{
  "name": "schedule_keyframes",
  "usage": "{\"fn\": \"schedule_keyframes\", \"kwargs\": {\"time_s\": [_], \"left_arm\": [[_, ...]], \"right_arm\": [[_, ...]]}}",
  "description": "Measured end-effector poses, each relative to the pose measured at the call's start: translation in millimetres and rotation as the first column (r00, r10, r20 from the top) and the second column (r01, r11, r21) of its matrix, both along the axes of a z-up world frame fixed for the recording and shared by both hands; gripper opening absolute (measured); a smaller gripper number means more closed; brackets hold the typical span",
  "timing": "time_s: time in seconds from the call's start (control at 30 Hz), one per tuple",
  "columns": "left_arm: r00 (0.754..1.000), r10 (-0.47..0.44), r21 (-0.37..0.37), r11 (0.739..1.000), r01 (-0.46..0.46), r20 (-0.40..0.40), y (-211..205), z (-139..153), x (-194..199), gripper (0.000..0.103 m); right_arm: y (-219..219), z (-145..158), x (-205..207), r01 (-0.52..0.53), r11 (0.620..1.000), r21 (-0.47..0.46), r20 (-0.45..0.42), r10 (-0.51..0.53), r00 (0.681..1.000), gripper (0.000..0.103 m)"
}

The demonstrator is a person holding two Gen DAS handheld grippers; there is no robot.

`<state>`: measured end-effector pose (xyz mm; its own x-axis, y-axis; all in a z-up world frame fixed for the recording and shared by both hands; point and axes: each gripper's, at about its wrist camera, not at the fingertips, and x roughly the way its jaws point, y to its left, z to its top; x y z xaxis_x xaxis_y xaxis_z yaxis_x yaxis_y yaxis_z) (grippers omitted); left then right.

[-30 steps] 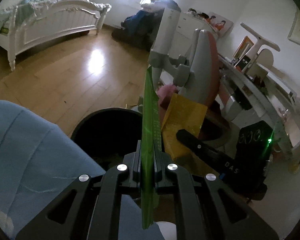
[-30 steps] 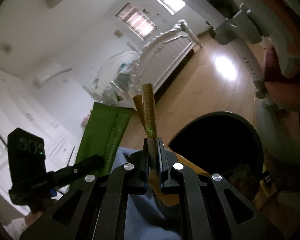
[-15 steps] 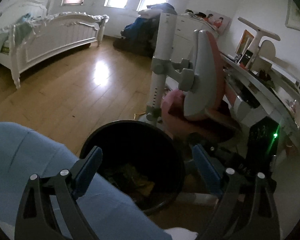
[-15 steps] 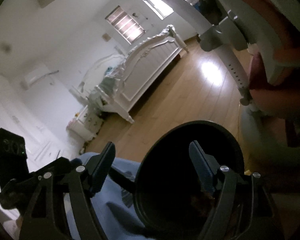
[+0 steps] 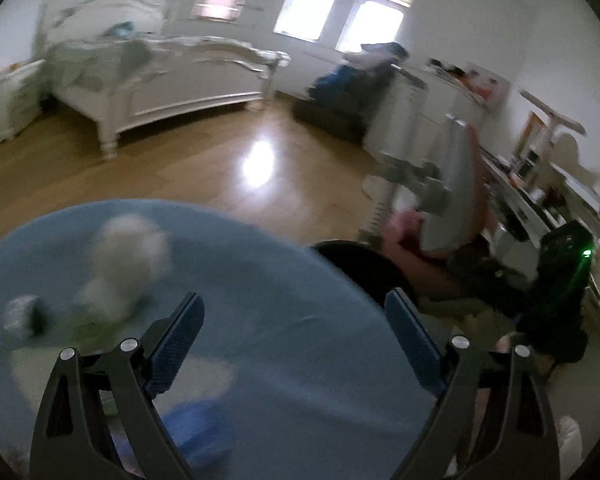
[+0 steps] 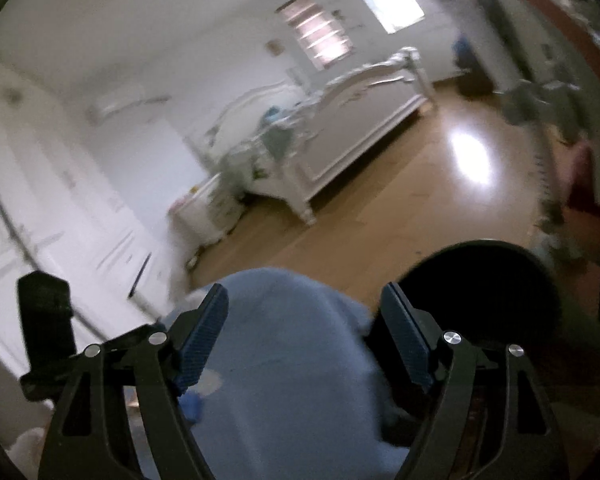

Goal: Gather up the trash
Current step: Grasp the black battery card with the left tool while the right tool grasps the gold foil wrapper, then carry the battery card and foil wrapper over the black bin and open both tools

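- While both views are smeared by motion, the left gripper (image 5: 294, 334) and the right gripper (image 6: 306, 326) each show two spread fingers with nothing between the ribbed blue pads; the right jaws have just been opening further.
- Remaining trash lies on the round blue table (image 5: 260, 280): a crumpled white wad (image 5: 134, 242), a smaller grey-white ball (image 5: 24, 316) near it, and a green scrap (image 5: 90, 326) just beside them, all left of the left gripper.
- Beyond the table's far right edge stands the black bin (image 6: 484, 284), round-mouthed, with a dark interior; its contents cannot be made out.
- Risk, as judged: the wads look light and springy, so a pinch taken off-centre could squirt one aside or roll it off the table's curved edge.
- Risk, as judged: the green scrap appears thin and flat; pads closing above it may miss it, or drag the cloth-like blue cover instead.
- Risk, as judged: with the grippers close together, a swing toward the bin could bring them into collision.
- Background: glossy wooden floor (image 5: 204, 172) and a white carved bed (image 5: 172, 80), well apart from the work.
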<state>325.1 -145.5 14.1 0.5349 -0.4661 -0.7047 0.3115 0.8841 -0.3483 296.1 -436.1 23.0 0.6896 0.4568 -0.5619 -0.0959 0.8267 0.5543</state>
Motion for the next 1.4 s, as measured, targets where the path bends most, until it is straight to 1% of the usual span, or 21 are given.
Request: {"fn": "schedule_keyframes", "kwargs": {"time_s": [0.07,0.13,0.2,0.23,0.27,0.43,0.5,0.6,0.67,0.7,0.77,0.8,0.83,0.87,0.9,0.93,1.0,1.1,1.17,1.3,1.4], "left_arm": [[0.998,0.064,0.01,0.998,-0.064,0.003,41.1,3.5,-11.2,0.091],[0.992,0.128,0.053,0.99,-0.128,0.009,80.4,4.8,-24.9,0.091],[0.98,0.199,0.143,0.969,-0.199,0.016,111.7,2.9,-39.2,0.091],[0.971,0.239,0.202,0.95,-0.237,0.014,131.3,-0.7,-50.1,0.091],[0.966,0.26,0.23,0.94,-0.254,0.005,143.8,-4.6,-57.9,0.091],[0.961,0.272,0.369,0.899,-0.235,-0.052,173.0,-32.9,-85.3,0.091],[0.963,0.258,0.397,0.894,-0.206,-0.081,180.2,-45.8,-89.1,0.091],[0.96,0.261,0.402,0.894,-0.199,-0.104,191.2,-56.4,-91.1,0.091],[0.962,0.25,0.375,0.907,-0.191,-0.113,195.3,-61.1,-92.0,0.09],[0.961,0.249,0.364,0.912,-0.191,-0.12,199.1,-61.2,-93.3,0.09],[0.961,0.247,0.362,0.913,-0.189,-0.121,204.5,-62.8,-92.9,0.084],[0.96,0.249,0.376,0.908,-0.185,-0.127,204.4,-64.7,-91.7,0.078],[0.961,0.245,0.383,0.906,-0.181,-0.127,203.4,-65.7,-91.6,0.071],[0.963,0.241,0.392,0.903,-0.176,-0.123,202.4,-65.5,-91.3,0.067],[0.965,0.235,0.407,0.897,-0.172,-0.112,201.4,-64.6,-92.3,0.058],[0.968,0.228,0.412,0.896,-0.166,-0.106,201.3,-64.2,-93.4,0.057],[0.969,0.224,0.395,0.904,-0.165,-0.107,204.2,-63.2,-93.9,0.056],[0.978,0.189,0.316,0.936,-0.153,-0.088,209.3,-56.2,-102.0,0.056],[0.979,0.195,0.29,0.942,-0.169,-0.064,212.9,-50.9,-108.3,0.056],[0.971,0.23,0.187,0.959,-0.213,-0.074,221.5,-41.9,-112.5,0.056],[0.976,0.212,0.176,0.964,-0.199,-0.058,210.8,-29.8,-109.9,0.056]], "right_arm": [[33.7,9.6,2.5,-0.071,0.997,-0.017,0.001,0.071,0.997,0.081],[69.2,15.4,5.1,-0.15,0.988,-0.031,-0.005,0.15,0.989,0.082],[109.5,18.4,7.1,-0.242,0.969,-0.048,-0.023,0.241,0.97,0.082],[126.8,19.6,7.6,-0.276,0.959,-0.058,-0.032,0.275,0.961,0.082],[145.5,19.3,7.2,-0.317,0.946,-0.071,-0.04,0.315,0.948,0.082],[242.5,1.2,4.2,-0.496,0.855,-0.152,-0.127,0.481,0.868,0.082],[271.0,-10.8,1.2,-0.54,0.823,-0.174,-0.168,0.516,0.84,0.082],[294.1,-24.5,-3.2,-0.566,0.795,-0.218,-0.211,0.528,0.822,0.081],[308.6,-32.1,-3.7,-0.575,0.777,-0.256,-0.234,0.527,0.817,0.068],[315.0,-37.5,-2.5,-0.579,0.765,-0.28,-0.257,0.522,0.813,0.058],[319.7,-46.4,-1.8,-0.588,0.754,-0.292,-0.287,0.517,0.806,0.048],[317.7,-51.4,-2.7,-0.591,0.753,-0.291,-0.299,0.515,0.803,0.039],[315.4,-52.8,-2.6,-0.587,0.763,-0.271,-0.294,0.515,0.805,0.034],[313.2,-52.4,-3.1,-0.584,0.771,-0.255,-0.288,0.516,0.807,0.03],[310.7,-49.4,-4.9,-0.58,0.776,-0.247,-0.276,0.517,0.81,0.025],[307.1,-46.9,-5.6,-0.577,0.78,-0.241,-0.263,0.52,0.813,0.02],[299.8,-40.2,-9.7,-0.578,0.787,-0.216,-0.234,0.533,0.813,0.019],[288.0,-28.3,-16.0,-0.579,0.799,-0.163,-0.177,0.554,0.813,0.019],[280.9,-21.1,-18.3,-0.57,0.809,-0.142,-0.15,0.551,0.821,0.019],[256.5,-12.8,-21.3,-0.535,0.84,-0.089,-0.115,0.525,0.844,0.019],[236.6,-9.3,-19.0,-0.504,0.862,-0.062,-0.101,0.497,0.862,0.019]]}}
